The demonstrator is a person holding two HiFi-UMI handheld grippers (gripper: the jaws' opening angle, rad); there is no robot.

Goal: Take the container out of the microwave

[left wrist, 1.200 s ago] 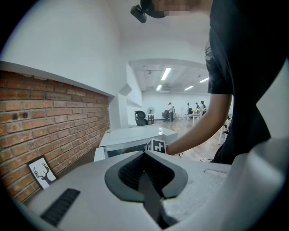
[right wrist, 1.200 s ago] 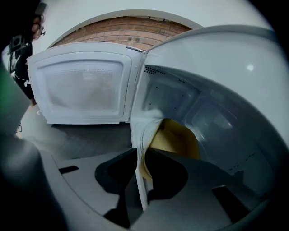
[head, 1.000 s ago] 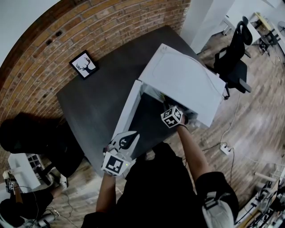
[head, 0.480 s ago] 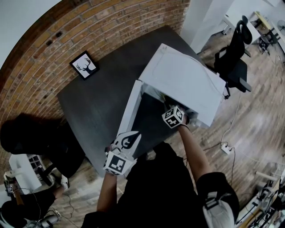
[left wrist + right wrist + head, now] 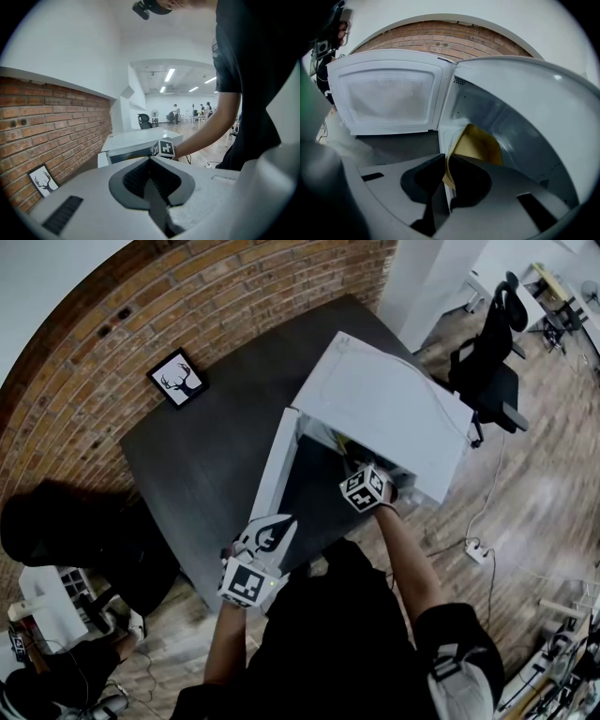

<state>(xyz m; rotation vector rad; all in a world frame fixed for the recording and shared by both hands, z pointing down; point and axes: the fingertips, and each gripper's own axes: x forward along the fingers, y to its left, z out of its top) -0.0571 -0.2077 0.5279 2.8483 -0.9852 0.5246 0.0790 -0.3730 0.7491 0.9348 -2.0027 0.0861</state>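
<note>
Already gripped, not yet out: container at the microwave mouth

Left side. My left gripper (image 5: 274, 532) hangs at the near edge of the dark table (image 5: 187, 456), just in front of the open door. The left gripper view shows its jaws clenched together with nothing between them. It plays no part in the job at this point.

Centre. The door (image 5: 389, 93) stands swung wide to the left, with its inner face towards me. I count the opening step as done.

Right of the door. The container (image 5: 480, 143) is yellow and shallow, and it sits tilted with its near edge low and its open face turned towards the door. It is inside the microwave (image 5: 394, 409), close to the front opening. I cannot tell whether its far edge rests on the cavity floor.

My right gripper (image 5: 444, 178) reaches in at a downward slant. Its jaws are grasping the container's near rim, and the thin yellow edge runs between the pads.

Progress, as I judge it:
- Done: the door is open, the reach is made and the grasp is on.
- Left: draw the container back through the opening, past the door frame, and bring it clear over the table.

I put the task at roughly the halfway mark, since the container has not yet crossed the threshold.
</note>
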